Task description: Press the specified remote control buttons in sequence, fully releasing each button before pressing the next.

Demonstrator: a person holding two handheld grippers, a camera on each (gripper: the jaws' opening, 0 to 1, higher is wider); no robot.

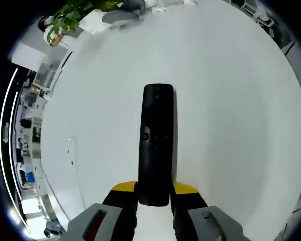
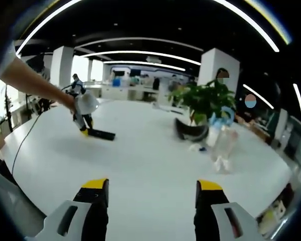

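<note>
Left gripper (image 1: 154, 193) clamps the near end of a black remote control (image 1: 156, 143) on the white worktop (image 1: 231, 100).
Its long axis runs straight away from the jaws. The right gripper (image 2: 153, 193) hangs released above the worktop, well apart.

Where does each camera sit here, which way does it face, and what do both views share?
Left gripper view: rides the left tool, looking down at the white table; its jaws clamp the black remote.
Right gripper view: rides the right tool, jaws apart, facing across the table toward a potted plant; the person's arm shows.
Shared: table, remote, left tool.
</note>
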